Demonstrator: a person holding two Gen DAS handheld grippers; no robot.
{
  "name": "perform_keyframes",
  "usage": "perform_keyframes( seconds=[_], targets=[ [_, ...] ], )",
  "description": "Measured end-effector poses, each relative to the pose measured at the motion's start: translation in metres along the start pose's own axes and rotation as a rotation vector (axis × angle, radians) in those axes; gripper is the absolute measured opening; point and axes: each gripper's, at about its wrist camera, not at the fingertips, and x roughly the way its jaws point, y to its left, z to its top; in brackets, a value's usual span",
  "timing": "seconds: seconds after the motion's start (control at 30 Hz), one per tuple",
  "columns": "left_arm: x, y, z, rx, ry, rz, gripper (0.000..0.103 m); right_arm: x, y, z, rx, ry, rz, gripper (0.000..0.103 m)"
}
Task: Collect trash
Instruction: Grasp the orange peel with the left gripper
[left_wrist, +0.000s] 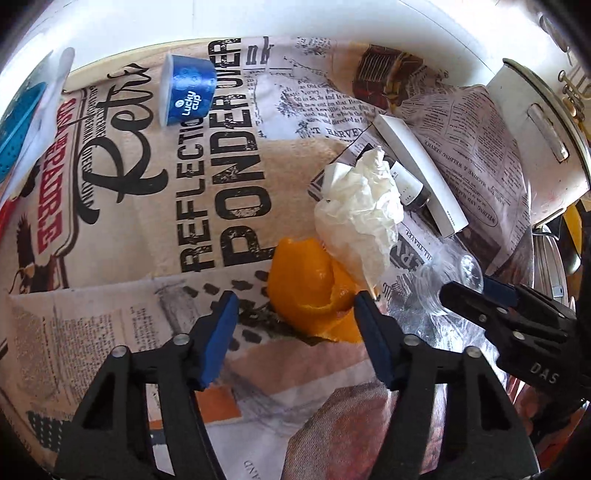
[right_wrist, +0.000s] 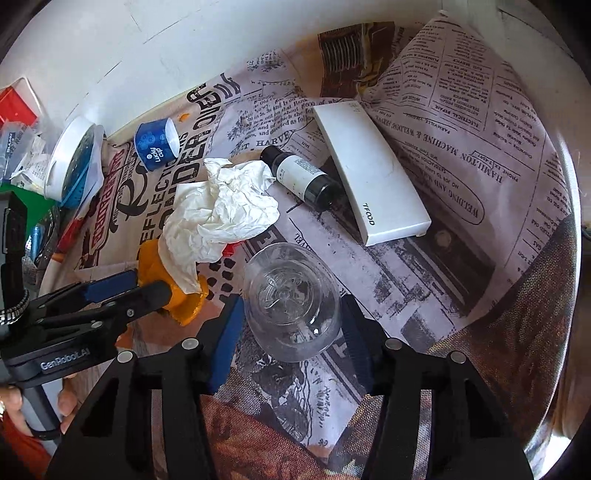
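My left gripper (left_wrist: 295, 314) jaws spread, around orange peel (left_wrist: 314, 291), not yet closed. My right gripper (right_wrist: 291, 328) jaws apart beside clear plastic bottle (right_wrist: 291, 306), grasp uncertain. Tissue (right_wrist: 221, 210), blue cup (right_wrist: 157, 144), dark bottle (right_wrist: 303, 177), white box (right_wrist: 369, 170) lie on tablecloth (right_wrist: 461, 177). I judge collecting barely begun.

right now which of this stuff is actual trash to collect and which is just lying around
Likely trash:
orange peel
crumpled tissue
clear plastic bottle, between the right gripper fingers
blue Lucky Cup tub, on its side
small dark bottle
white TFOOD box

Just lying about:
newspaper-print cloth
blue strainer
white container
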Motion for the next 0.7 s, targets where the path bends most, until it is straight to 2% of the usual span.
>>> perform_keyframes(
  seconds=[0.07, 0.1, 0.17, 0.4, 0.57, 0.7],
  targets=[
    [0.001, -0.001, 0.002, -0.006, -0.010, -0.017, 0.044, -0.004, -0.004, 0.001, 0.008, -0.007, -0.001, 0.050],
    [0.002, 0.000, 0.004, -0.008, -0.012, -0.019, 0.043, -0.008, -0.007, 0.000, 0.013, -0.013, -0.002, 0.050],
    [0.002, -0.002, 0.005, -0.006, -0.026, 0.002, 0.036, -0.014, -0.011, 0.000, 0.022, -0.027, -0.006, 0.050],
    [-0.016, -0.009, -0.002, -0.021, -0.069, 0.085, 0.028, -0.041, -0.025, -0.002, 0.035, -0.077, 0.003, 0.050],
    [-0.049, -0.020, -0.017, -0.057, -0.124, 0.117, 0.026, -0.072, -0.031, -0.009, 0.009, -0.122, 0.023, 0.050],
    [-0.084, -0.042, -0.030, -0.086, -0.203, 0.142, 0.026, -0.105, -0.038, -0.017, -0.027, -0.172, 0.051, 0.050]
  ],
)
